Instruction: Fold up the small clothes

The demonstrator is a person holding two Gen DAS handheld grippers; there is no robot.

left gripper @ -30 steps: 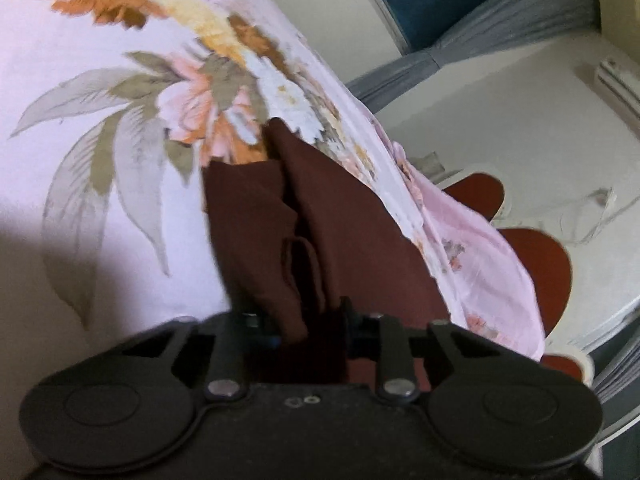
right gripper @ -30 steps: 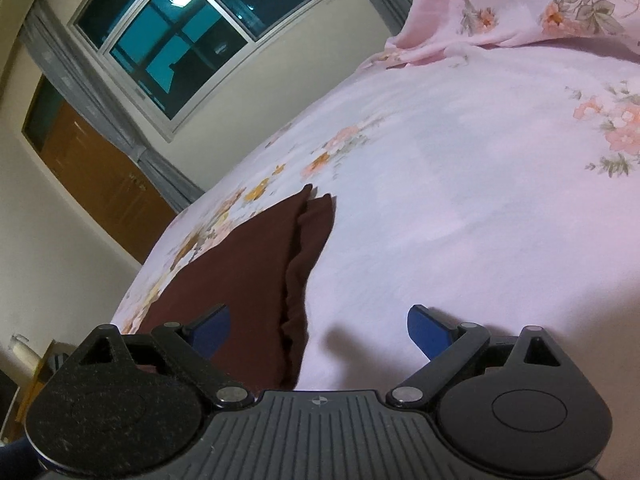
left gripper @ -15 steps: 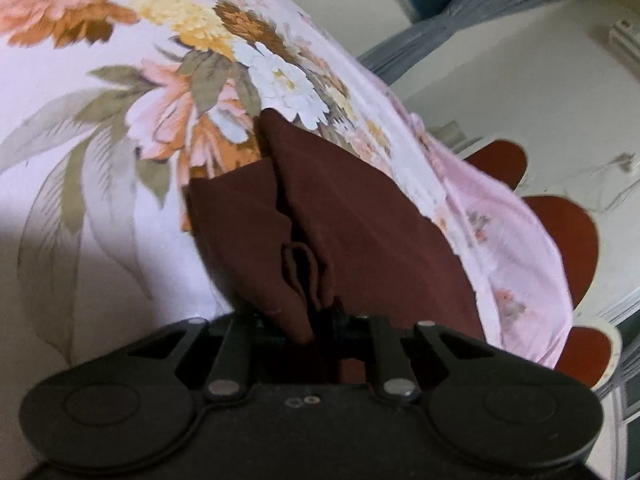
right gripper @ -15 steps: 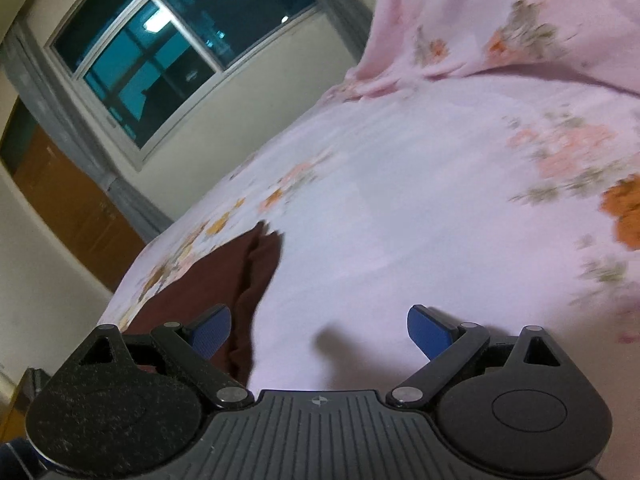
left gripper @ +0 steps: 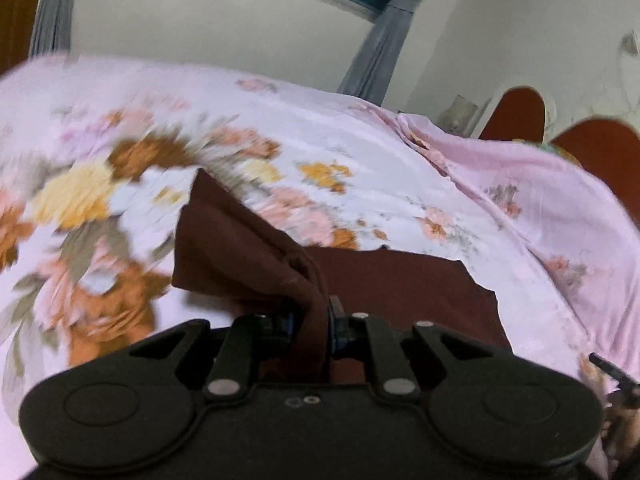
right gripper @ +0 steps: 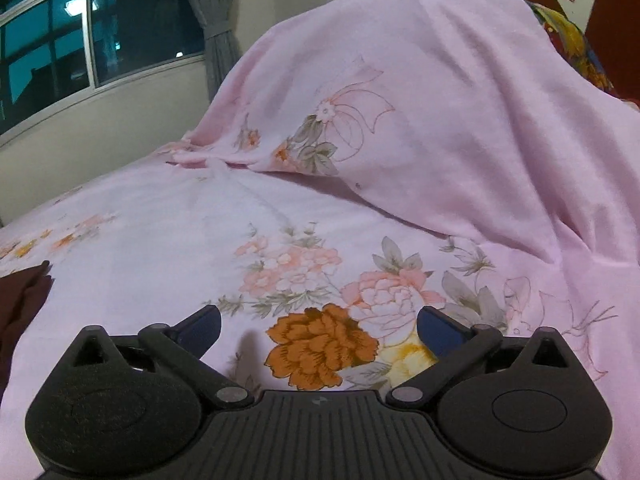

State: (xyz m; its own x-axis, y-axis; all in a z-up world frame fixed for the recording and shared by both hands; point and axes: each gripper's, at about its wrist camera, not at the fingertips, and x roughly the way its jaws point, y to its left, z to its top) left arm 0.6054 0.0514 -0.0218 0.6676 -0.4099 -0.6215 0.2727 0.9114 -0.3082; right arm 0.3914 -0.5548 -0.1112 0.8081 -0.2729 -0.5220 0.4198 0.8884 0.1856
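Note:
A dark brown garment lies on the pink floral bedsheet. My left gripper is shut on a bunched fold of it, and the cloth runs from the jaws out to the left and right. My right gripper is open and empty, just above the sheet. In the right wrist view only an edge of the brown garment shows at the far left, apart from the right gripper.
A pink blanket-covered mound rises at the head of the bed, ahead of the right gripper. A brown headboard stands behind it. A window with grey curtains is on the far wall.
My left gripper has swung round with the brown garment still pinched, so the view now faces the wall and headboard. My right gripper has turned away from the garment toward the blanket mound.

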